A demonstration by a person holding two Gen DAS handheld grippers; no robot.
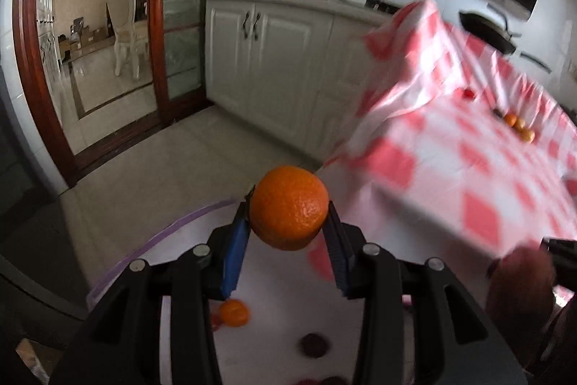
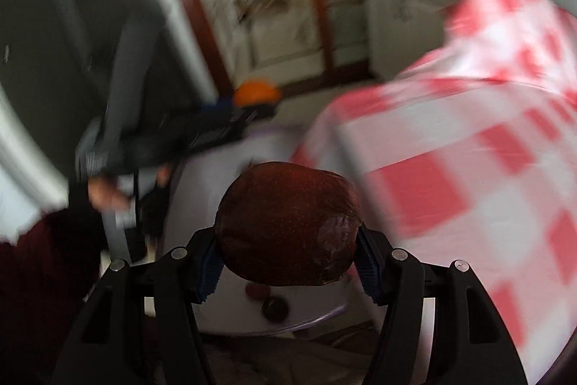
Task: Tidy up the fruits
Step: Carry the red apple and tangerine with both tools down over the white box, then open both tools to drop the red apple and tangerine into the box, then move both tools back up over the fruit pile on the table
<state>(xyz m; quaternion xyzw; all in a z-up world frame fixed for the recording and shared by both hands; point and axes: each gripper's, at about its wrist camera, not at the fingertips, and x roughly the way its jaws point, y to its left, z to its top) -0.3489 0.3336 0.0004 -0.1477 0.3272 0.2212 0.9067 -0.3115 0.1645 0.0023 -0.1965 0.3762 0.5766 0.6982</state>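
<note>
My left gripper is shut on an orange mandarin, held above a white round surface with a purple rim. On that white surface lie a small orange fruit and a dark red fruit. My right gripper is shut on a large dark red fruit, over the same white surface, where small dark fruits lie. In the blurred right wrist view the left gripper shows with the mandarin.
A table under a red-and-white checked cloth stands at the right, with several small orange fruits and a red one on it. White cabinets, pots and a glass sliding door lie behind. A hand shows at lower right.
</note>
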